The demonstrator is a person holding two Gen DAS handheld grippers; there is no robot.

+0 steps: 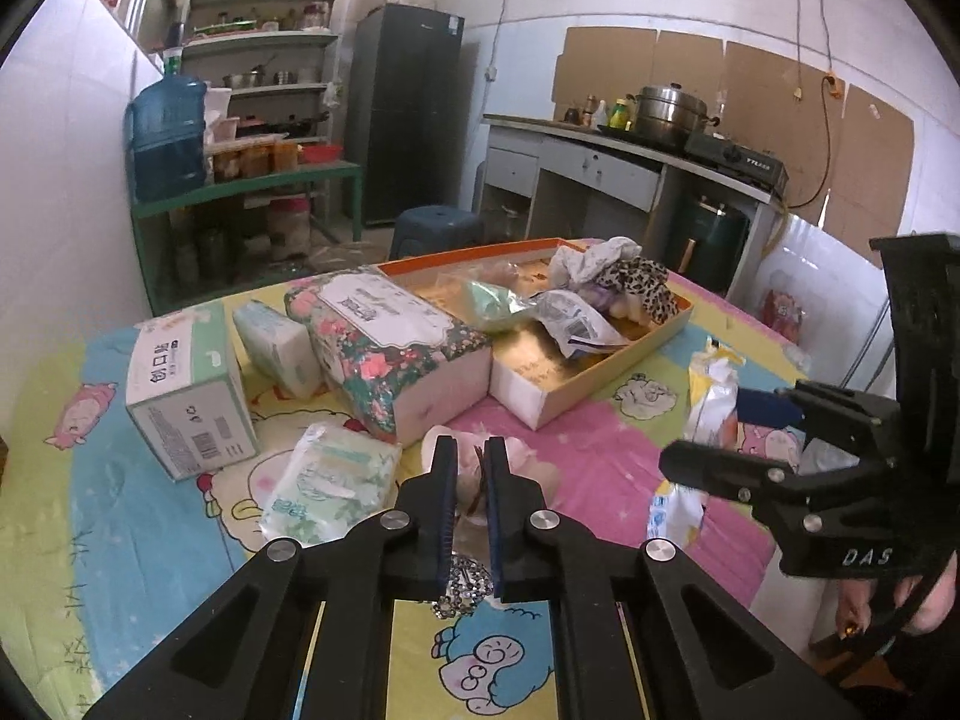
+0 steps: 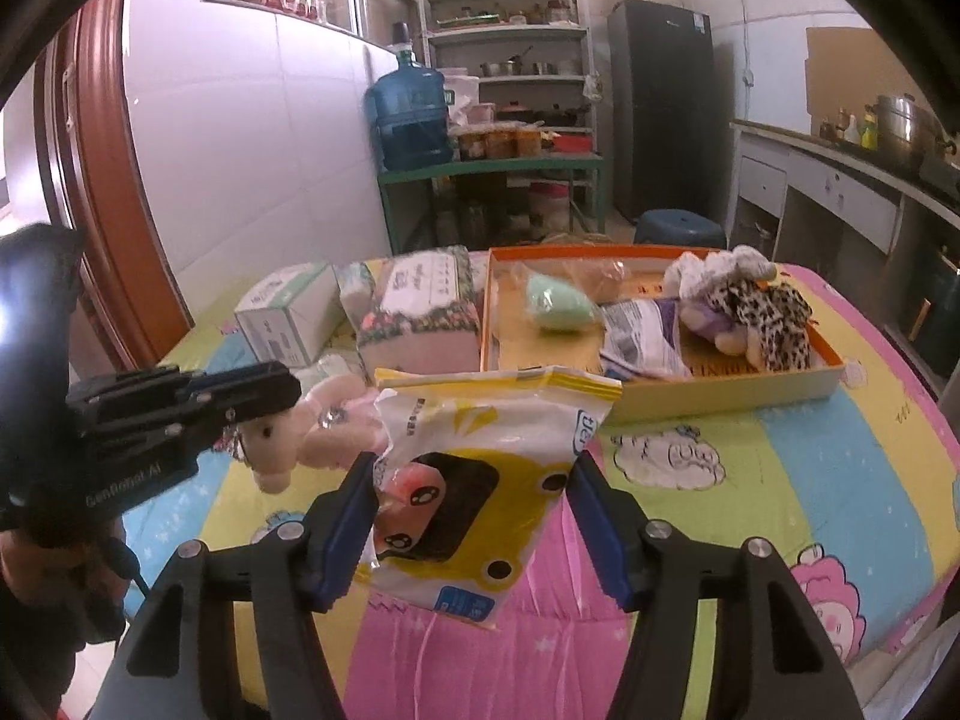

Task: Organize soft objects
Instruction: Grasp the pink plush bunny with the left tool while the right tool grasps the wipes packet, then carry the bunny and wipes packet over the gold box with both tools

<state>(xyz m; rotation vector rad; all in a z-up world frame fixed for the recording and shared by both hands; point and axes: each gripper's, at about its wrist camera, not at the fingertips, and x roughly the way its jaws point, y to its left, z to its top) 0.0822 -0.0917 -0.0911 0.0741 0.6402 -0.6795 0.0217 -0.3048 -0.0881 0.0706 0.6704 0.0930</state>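
Left wrist view: the left gripper (image 1: 468, 468), lower centre, is clamped on one pink plush toy (image 1: 480, 456). Four tissue packs lie at centre left.

Right wrist view: the right gripper (image 2: 471, 474) stands spread around one yellow bag (image 2: 480, 468), lower centre. One orange tray (image 2: 720, 387) sits at upper right.

My left gripper (image 1: 469, 456) sat low with its jaws nearly together, pinching something pale between the blue pads (image 1: 445, 516). My right gripper (image 2: 471, 495) held its jaws spread wide, level and pointed forward. In each wrist view the other gripper reached in from the side, and my hand (image 1: 924, 594) showed gripping the right handle.
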